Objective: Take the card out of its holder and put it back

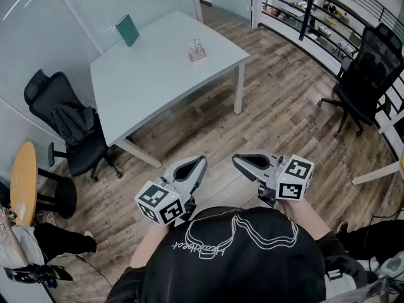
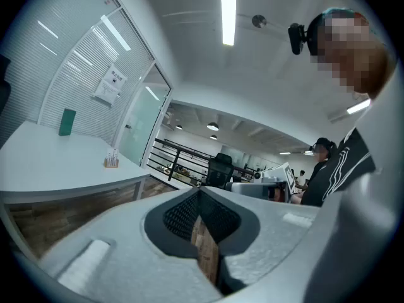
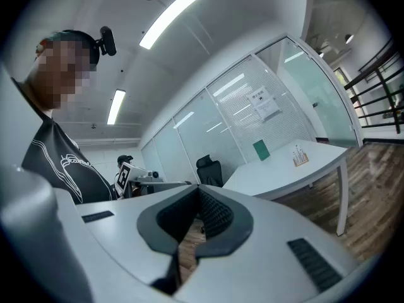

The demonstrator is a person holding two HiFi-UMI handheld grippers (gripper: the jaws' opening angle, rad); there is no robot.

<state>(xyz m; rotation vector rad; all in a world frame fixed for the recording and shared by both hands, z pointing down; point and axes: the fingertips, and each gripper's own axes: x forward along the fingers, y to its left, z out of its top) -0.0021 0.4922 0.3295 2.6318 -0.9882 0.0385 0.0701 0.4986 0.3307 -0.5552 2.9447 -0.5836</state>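
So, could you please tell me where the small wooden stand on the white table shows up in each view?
Head view: the small wooden stand is upper centre, near the right edge of the white table.
Left gripper view: the stand is left of centre, mid height.
Right gripper view: the stand is right of centre.
Shared landmark: the upright green rectangle on that table, seen in all three views.

A small holder (image 1: pixel 197 56) with a light wooden base stands upright on a white table (image 1: pixel 151 81), close to the table's right-hand edge in the head view. A pale card (image 1: pixel 196 45) sits upright in it, rising above the base. It is too small to tell whether there is one card or several, or what is printed there. The holder is alone on that part of the tabletop.
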